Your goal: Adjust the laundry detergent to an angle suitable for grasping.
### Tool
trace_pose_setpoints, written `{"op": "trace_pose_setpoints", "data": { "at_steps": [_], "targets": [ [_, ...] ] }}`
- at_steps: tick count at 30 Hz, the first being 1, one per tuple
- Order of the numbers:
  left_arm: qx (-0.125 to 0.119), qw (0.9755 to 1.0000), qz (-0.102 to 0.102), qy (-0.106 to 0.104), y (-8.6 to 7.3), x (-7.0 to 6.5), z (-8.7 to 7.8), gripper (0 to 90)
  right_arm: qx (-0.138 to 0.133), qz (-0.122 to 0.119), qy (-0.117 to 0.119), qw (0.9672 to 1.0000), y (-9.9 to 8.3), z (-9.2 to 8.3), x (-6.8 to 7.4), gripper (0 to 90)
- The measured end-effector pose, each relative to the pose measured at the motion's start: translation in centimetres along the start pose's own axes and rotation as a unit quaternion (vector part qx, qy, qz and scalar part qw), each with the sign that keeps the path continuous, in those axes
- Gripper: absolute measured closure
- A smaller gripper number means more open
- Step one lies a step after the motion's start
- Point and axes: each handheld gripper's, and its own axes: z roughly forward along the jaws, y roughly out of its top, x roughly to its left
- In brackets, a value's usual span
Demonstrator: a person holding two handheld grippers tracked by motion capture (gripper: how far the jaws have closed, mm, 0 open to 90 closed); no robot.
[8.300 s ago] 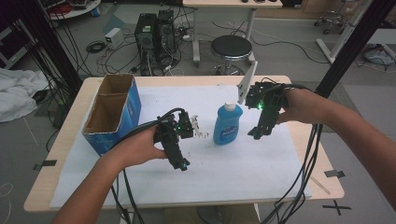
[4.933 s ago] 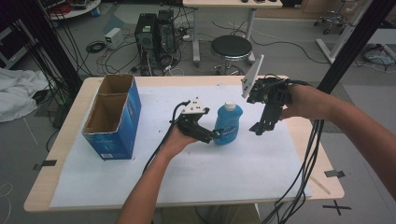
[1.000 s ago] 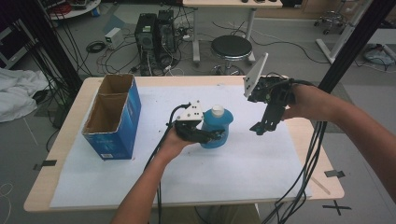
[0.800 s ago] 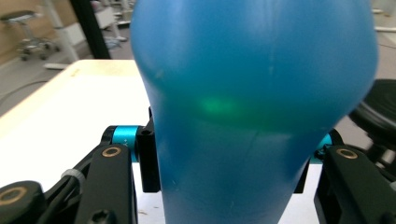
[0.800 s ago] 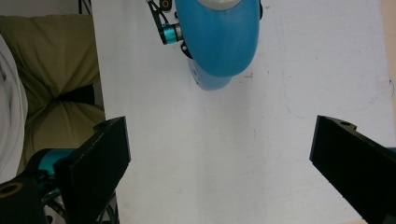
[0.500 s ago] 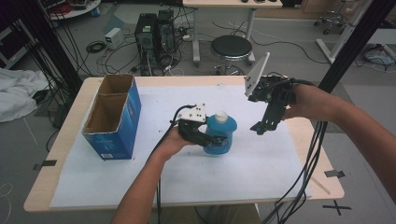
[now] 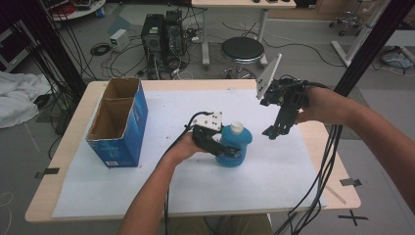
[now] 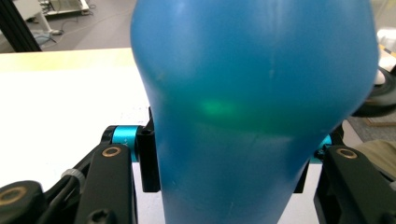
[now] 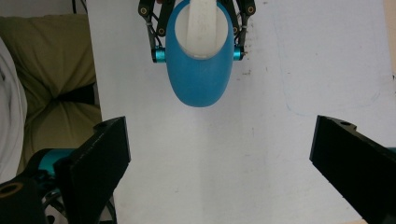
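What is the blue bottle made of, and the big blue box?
The blue bottle looks like smooth, slightly see-through plastic: soft sheen, liquid line glowing inside, white cap likely plastic too. The blue box looks like cardboard: brown matte inside, printed glossy blue outside.

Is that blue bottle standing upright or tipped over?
Upright: the blue bottle stands with its white cap on top, the left gripper clamping its sides.

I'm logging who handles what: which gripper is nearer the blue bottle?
Left. The left gripper is clamped on the blue bottle; the right gripper hangs open beside it, apart.
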Motion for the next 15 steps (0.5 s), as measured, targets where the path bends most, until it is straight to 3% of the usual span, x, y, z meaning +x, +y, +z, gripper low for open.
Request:
{"op": "trace_pose_setpoints", "data": {
  "at_steps": [9,15],
  "targets": [
    [0.008,0.9998,-0.012,-0.010,-0.9,0.7,0.6,45.8,0.002,0.002,-0.002,1.0000,-0.3,0.0,-0.2,4.0],
    [0.000,0.9998,-0.014,-0.016,-1.2,0.9,0.5,45.2,0.001,0.003,-0.002,1.0000,-0.4,0.0,-0.2,4.0]
  ]
}}
